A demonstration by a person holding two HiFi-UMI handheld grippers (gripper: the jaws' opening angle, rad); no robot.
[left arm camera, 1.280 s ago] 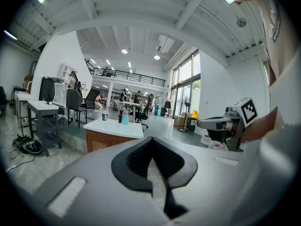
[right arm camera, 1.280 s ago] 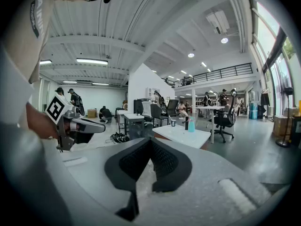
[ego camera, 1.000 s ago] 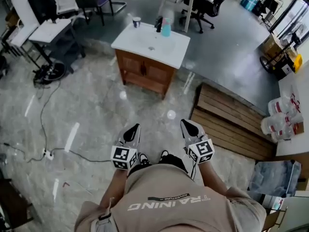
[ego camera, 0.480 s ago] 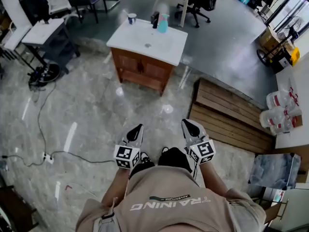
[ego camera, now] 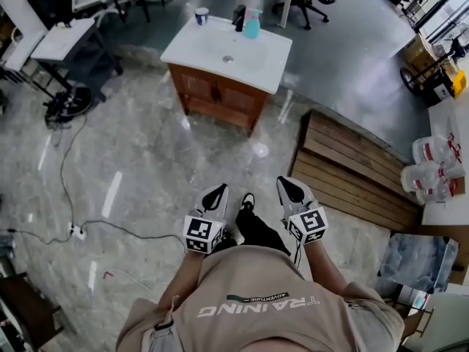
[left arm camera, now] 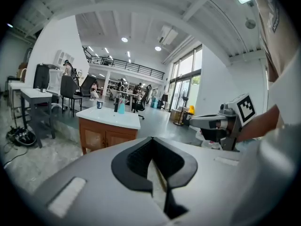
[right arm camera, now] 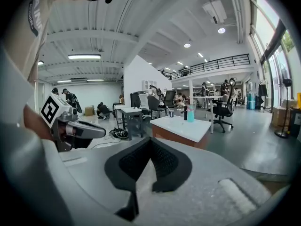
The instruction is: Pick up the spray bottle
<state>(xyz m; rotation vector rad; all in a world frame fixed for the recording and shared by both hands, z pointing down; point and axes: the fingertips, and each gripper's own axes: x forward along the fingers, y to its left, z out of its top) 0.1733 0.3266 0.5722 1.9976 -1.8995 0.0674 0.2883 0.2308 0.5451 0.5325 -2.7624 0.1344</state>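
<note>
Stone floor (ego camera: 146, 160); top centre, a sink cabinet (ego camera: 220, 103) bears the spray bottle (ego camera: 251, 26) (cup (ego camera: 201, 13) alongside), well apart from left gripper (ego camera: 218, 192) and right gripper (ego camera: 286, 185), both closed, empty.

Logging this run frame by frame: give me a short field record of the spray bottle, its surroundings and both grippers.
spray bottle: upright on vanity top, right of faucet in the head view
cup: same top, left of faucet
left gripper: shut, empty
right gripper: shut, empty
progress: bottle not yet reached, both grippers far from it
</note>
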